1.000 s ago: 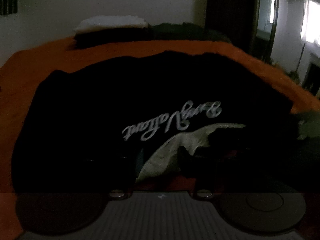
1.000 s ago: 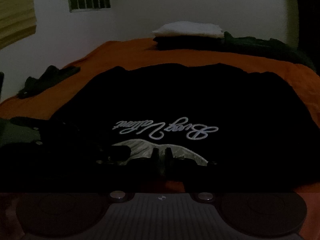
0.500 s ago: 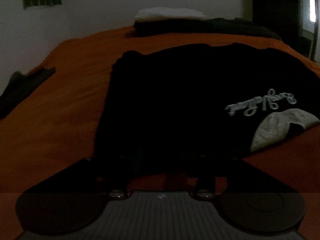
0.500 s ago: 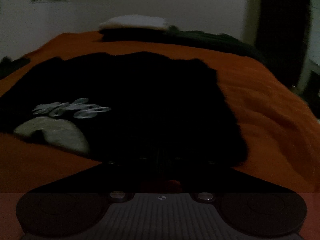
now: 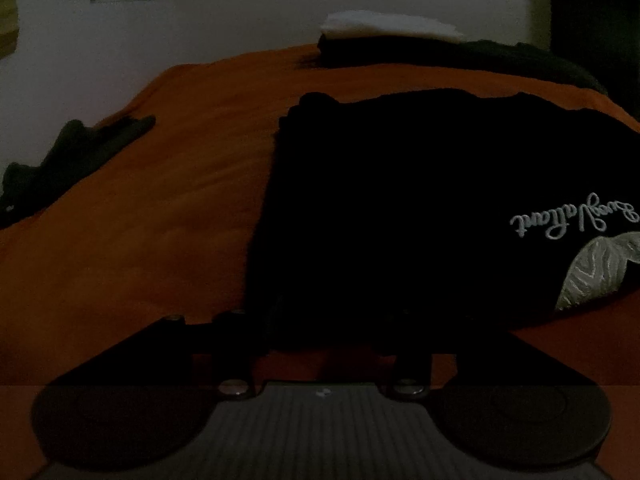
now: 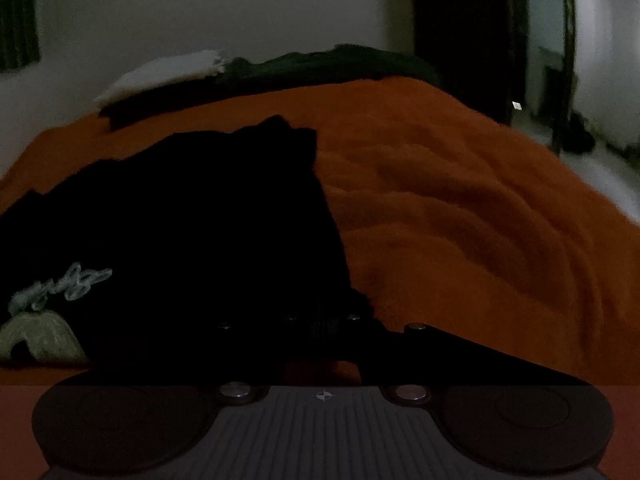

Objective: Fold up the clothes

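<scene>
The black shirt (image 5: 420,208) lies spread on the orange bedspread (image 5: 160,208), print toward the near edge. It looks soft and limp — best taken at the near corners, where the left gripper (image 5: 324,320) and right gripper (image 6: 320,320) sit. Black on black in the gloom — I cannot tell whether either's jaws are closed.
</scene>
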Demonstrator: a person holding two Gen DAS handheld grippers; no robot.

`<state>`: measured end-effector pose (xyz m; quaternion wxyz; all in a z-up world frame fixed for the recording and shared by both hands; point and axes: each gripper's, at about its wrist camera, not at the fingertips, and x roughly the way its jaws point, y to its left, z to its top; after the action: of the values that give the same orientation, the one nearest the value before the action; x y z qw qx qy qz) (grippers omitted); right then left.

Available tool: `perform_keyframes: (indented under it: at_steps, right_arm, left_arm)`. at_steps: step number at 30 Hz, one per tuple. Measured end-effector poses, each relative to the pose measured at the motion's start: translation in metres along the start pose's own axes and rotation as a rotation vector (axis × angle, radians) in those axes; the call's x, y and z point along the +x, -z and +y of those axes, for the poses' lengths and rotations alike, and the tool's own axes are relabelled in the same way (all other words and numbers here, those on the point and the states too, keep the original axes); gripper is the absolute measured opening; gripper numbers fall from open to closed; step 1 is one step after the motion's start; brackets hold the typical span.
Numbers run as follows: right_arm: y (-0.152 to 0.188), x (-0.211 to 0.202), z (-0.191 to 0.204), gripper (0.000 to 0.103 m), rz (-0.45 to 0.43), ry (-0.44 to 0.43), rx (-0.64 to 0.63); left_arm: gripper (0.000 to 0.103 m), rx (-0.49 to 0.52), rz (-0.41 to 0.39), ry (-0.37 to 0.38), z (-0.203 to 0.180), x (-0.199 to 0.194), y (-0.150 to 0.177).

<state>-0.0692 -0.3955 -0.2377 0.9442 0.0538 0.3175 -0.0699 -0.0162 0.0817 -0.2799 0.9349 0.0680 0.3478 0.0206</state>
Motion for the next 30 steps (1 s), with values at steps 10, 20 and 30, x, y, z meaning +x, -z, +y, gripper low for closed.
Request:
perform_keyframes:
  at_steps: [10, 20, 30]
  right_arm:
    - [-0.004, 0.001, -0.042, 0.0, 0.028, 0.101, 0.149]
    - [-0.136, 0.023, 0.004, 0.044, 0.017, -0.459, -0.135]
    - [-0.258, 0.141, 0.144, 0.055, 0.344, -0.816, -0.715]
  left_arm:
    - [0.051, -0.092, 0.042, -0.076, 0.019, -0.017, -0.005]
    - [0.061, -0.398, 0.188, 0.445, -0.012, -0.019, -0.075]
    - [0.058, -0.644, 0.545, 0.596, -0.045, 0.002, -0.028]
